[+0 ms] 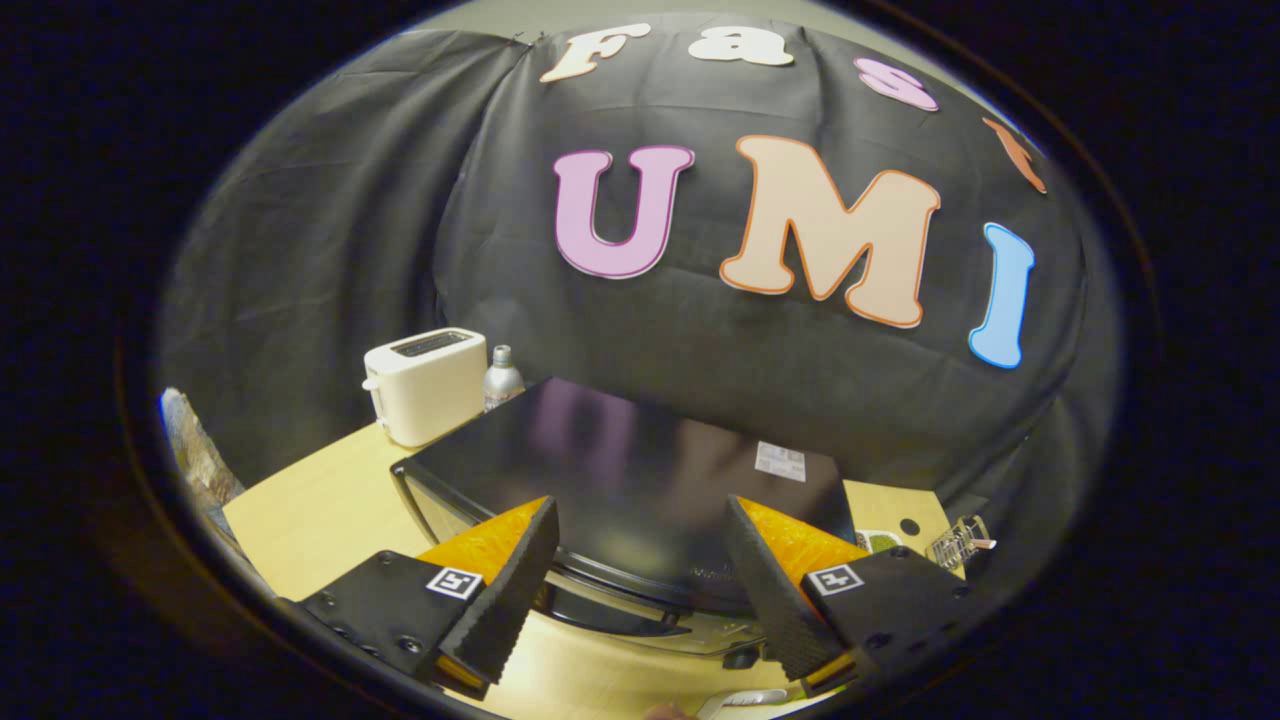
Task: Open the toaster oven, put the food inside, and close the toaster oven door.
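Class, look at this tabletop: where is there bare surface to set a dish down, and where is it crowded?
Bare wooden table lies between the toaster oven and the white toaster, toward the near edge. The oven's flat top is also free. It is crowded behind, where a metal bottle stands by the toaster. The hand-held gripper is open above the oven's front.

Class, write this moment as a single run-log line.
gripper: open, holding nothing | toaster oven: just ahead, door shut | handle: between fingers, untouched | stage: opening not begun
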The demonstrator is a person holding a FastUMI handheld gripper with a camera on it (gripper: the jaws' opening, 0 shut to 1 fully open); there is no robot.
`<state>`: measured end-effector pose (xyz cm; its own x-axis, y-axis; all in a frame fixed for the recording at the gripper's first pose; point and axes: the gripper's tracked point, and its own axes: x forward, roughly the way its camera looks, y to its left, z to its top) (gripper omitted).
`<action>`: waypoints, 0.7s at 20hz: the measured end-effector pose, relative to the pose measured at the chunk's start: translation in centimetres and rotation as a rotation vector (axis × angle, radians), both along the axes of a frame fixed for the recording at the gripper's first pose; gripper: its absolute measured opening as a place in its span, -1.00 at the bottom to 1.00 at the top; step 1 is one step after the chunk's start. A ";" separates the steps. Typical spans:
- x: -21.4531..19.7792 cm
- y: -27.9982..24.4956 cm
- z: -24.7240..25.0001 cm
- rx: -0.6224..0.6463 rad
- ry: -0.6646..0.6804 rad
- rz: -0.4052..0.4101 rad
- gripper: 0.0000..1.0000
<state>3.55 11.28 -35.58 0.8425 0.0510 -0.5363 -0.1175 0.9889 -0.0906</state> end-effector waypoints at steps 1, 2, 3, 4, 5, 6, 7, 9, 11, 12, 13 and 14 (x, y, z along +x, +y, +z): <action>-0.2 0.0 -0.6 -0.002 0.011 0.001 1.00; -0.5 0.0 -1.2 -0.004 0.027 0.001 1.00; -0.7 -0.1 -1.1 0.004 0.017 -0.002 1.00; -0.7 0.0 -1.1 0.002 0.018 -0.001 1.00; -1.1 0.0 -1.1 0.003 0.022 0.007 1.00; -1.2 0.2 -0.9 0.009 0.022 0.012 1.00; -1.8 0.2 -1.4 0.008 0.046 0.015 1.00; -2.2 -0.1 -1.3 0.023 0.033 0.007 1.00; -2.8 -0.1 -1.4 0.055 0.050 -0.001 1.00; -3.1 0.0 -1.5 0.075 0.062 -0.008 1.00; -3.6 0.1 -1.6 0.093 0.079 -0.012 1.00; -4.3 0.3 -1.7 0.113 0.093 -0.015 1.00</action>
<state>-0.71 11.56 -37.32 0.7907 0.1031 -0.6035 -0.1050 0.9939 0.0321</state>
